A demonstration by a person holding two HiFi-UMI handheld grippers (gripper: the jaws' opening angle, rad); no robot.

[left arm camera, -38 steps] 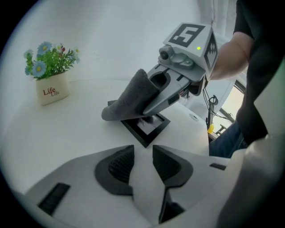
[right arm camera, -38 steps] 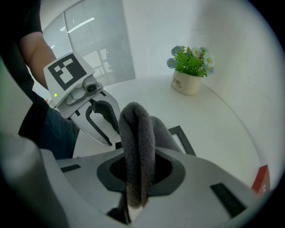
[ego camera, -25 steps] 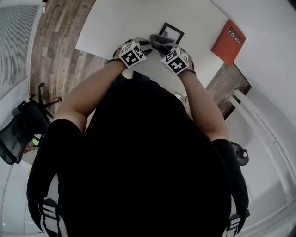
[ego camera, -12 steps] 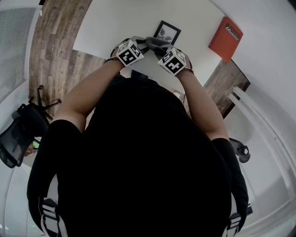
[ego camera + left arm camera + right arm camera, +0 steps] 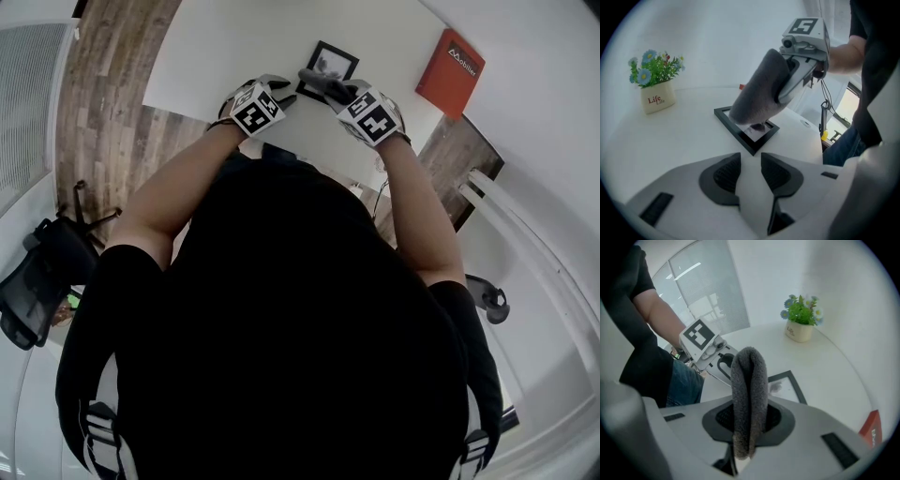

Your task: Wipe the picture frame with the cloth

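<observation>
Over picture frame (image 5: 736,133), cloth (image 5: 759,89), white table (image 5: 670,140) around

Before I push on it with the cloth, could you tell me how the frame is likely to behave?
The frame lies flat on the smooth table, with nothing holding it, so it would probably slide rather than tip. It looks thin, so likely light. Its centre reflects the cloth, suggesting glass: press gently.
</observation>
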